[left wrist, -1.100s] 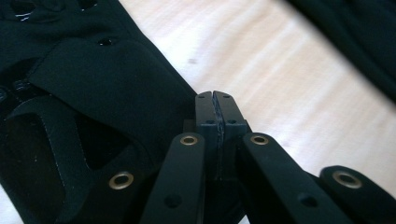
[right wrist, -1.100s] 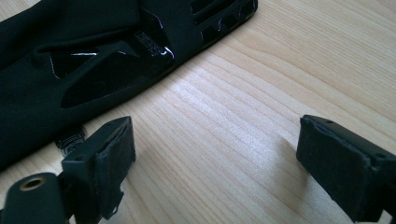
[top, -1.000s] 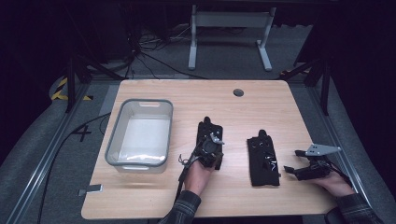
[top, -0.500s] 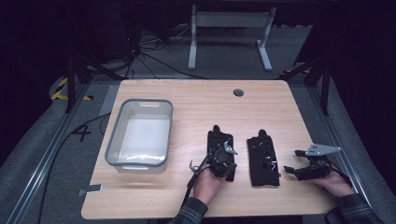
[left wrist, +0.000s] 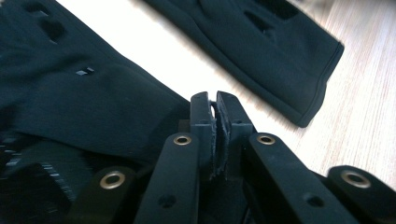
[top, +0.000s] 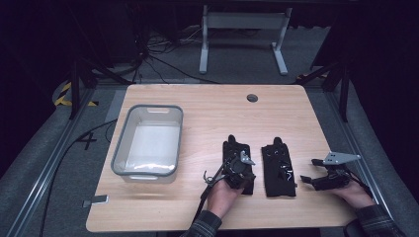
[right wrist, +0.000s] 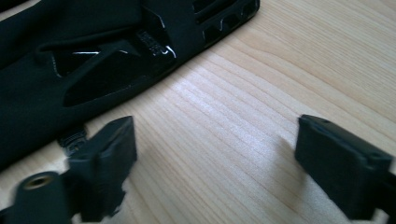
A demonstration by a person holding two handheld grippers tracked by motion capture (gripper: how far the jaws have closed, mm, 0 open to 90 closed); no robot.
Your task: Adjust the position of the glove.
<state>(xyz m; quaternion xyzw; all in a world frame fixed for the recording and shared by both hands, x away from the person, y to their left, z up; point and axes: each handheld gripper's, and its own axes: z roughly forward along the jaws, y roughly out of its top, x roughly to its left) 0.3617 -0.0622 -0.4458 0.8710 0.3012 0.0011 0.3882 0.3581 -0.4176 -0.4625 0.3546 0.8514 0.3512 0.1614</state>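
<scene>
On the wooden table, left glove lies beneath closed left jaws; right jaws apart.

Two black gloves, one clear bin, two hand-held grippers.

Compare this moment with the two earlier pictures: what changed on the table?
The left tool dragged the left glove rightward, beside the right glove; its jaws look shut at the glove's cuff edge, nothing visibly between them. The right tool is open and has just been closing slightly. The right glove and the bin stayed put.
</scene>
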